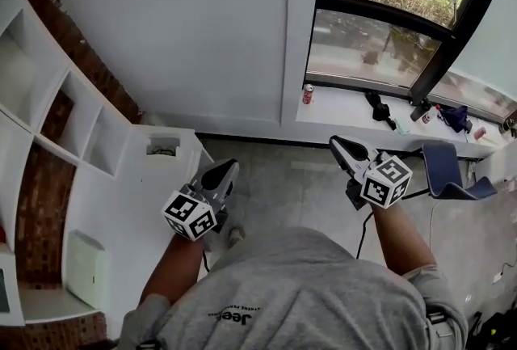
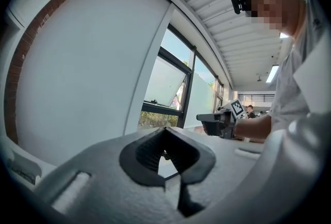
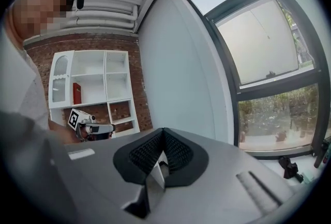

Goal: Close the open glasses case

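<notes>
A small white open case-like thing (image 1: 162,146) with a dark inside lies on the white counter (image 1: 141,179) at the left; I cannot tell whether it is the glasses case. My left gripper (image 1: 223,174) hovers right of the counter, jaws shut and empty, pointing at the white wall. My right gripper (image 1: 342,148) is held over the floor near the window, also shut with nothing in it. In the left gripper view the jaws (image 2: 165,131) meet, and the right gripper (image 2: 217,122) shows beyond. The right gripper view shows closed jaws (image 3: 163,131) and the left gripper (image 3: 95,129) by the shelves.
White shelving (image 1: 48,114) against a brick wall lines the left. A window sill (image 1: 347,110) carries a red can (image 1: 307,94) and dark items (image 1: 380,110). A blue chair (image 1: 452,170) stands at the right. Grey floor (image 1: 283,179) lies between, with a cable on it.
</notes>
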### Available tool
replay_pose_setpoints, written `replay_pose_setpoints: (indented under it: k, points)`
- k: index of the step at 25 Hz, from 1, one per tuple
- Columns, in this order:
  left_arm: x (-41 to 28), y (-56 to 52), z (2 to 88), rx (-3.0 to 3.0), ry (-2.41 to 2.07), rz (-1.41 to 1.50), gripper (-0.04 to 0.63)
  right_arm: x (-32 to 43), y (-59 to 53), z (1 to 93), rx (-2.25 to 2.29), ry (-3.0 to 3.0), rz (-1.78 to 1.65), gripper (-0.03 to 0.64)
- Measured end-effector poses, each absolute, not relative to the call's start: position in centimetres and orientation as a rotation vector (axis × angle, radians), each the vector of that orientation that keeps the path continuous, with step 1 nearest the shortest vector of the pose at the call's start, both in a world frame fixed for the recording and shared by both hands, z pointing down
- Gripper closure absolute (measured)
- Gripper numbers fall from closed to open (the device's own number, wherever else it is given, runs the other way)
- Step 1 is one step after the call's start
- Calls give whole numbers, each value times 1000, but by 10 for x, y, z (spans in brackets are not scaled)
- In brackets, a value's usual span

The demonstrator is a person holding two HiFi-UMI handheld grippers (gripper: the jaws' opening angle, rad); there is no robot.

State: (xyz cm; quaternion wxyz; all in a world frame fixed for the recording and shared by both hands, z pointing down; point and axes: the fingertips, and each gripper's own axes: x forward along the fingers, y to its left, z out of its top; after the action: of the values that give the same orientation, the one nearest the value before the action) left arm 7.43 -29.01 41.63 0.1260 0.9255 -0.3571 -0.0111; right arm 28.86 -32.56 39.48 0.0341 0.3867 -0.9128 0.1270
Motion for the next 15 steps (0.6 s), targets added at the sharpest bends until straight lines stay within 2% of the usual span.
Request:
replay_pose_setpoints:
  k: [10,15]
  points:
    - [32,-366,428,2813,-886,132,597,242,-389,385,1349,-2773,393,606]
    - [25,-384,431,2747,-971,90,597,235,-406,393,1270,-2768,398,606]
